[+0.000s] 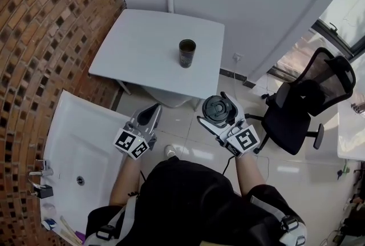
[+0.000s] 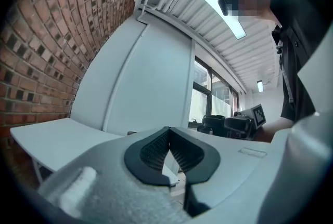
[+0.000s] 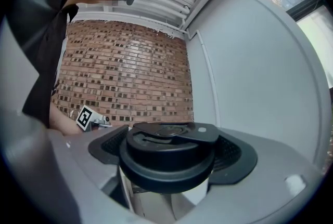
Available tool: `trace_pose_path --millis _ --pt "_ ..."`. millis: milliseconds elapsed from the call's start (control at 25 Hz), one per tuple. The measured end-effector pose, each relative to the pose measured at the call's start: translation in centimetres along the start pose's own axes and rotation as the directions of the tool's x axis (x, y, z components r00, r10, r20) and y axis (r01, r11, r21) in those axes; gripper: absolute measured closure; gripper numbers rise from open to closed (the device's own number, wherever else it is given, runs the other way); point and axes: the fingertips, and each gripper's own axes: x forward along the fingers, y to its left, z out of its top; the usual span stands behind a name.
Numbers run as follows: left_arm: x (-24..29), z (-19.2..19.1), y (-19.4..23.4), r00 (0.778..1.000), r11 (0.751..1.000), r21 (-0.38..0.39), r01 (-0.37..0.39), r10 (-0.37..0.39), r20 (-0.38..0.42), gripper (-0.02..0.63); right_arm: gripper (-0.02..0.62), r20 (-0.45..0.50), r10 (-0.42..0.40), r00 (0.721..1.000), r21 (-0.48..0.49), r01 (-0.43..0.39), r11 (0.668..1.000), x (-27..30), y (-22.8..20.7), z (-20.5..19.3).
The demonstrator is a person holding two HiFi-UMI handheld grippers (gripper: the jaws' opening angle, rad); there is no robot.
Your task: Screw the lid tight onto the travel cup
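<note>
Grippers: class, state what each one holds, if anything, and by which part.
The right gripper clamps the black lid by opposite sides of its round edge. The left gripper is shut on nothing.

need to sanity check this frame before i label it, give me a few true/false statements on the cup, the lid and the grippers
1. The travel cup stands upright and uncapped on the white table. True.
2. The right gripper is shut on the black lid. True.
3. The left gripper grips the cup. False: its jaws are together on nothing, away from the table.
4. The lid is screwed onto the cup. False: it sits in the right gripper, apart from the cup.
5. The office chair stands at the person's left. False: the black office chair is at their right; the white sink is at their left.
</note>
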Motion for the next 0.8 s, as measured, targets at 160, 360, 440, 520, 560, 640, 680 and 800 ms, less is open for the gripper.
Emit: trace_pose_path --millis 160,360,440,520,560,640,680,800 --pt "-0.1 1.4 4.4 0.999 0.999 0.005 -0.032 0.031 0.013 0.604 0.112 0.009 0.011 1.0 -0.001 -0.011 1.0 4.0 -0.6 -0.1" --pt "0.6 1.3 7.3 1.0 1.0 0.002 -0.031 0.031 -0.005 0.604 0.112 -0.002 0.028 1.0 -0.002 -0.028 1.0 7.3 -1.0 -0.5" --pt "1.5 1.0 7.6 1.0 1.0 -0.013 -0.022 0.022 -0.006 0.604 0.112 -0.012 0.034 0.999 -0.002 -0.034 0.999 7.9 -1.6 -0.6" --pt "2.6 0.4 7.8 1.0 1.0 -0.022 -0.016 0.015 -0.014 0.604 0.112 -0.022 0.041 0.999 -0.005 -0.041 0.999 8.5 -2.5 -0.8" --pt "3.3 0.2 7.9 1.0 1.0 -0.024 -0.013 0.013 -0.019 0.604 0.112 -0.023 0.043 0.999 -0.004 -0.043 0.999 8.8 -3.0 -0.8" --pt "4.7 -0.1 8.1 1.0 1.0 -0.024 -0.011 0.01 -0.028 0.604 0.112 -0.02 0.05 0.999 -0.002 -0.05 0.999 9.3 -4.4 -0.8" --pt "5.4 -0.1 8.2 1.0 1.0 -0.022 -0.011 0.011 -0.029 0.604 0.112 -0.02 0.055 0.998 -0.001 -0.055 0.998 9.6 -5.1 -0.7" --pt "7.8 0.5 8.5 1.0 1.0 -0.014 -0.014 0.014 -0.017 0.604 0.112 -0.017 0.078 0.997 0.005 -0.078 0.997 10.6 -7.5 -0.3"
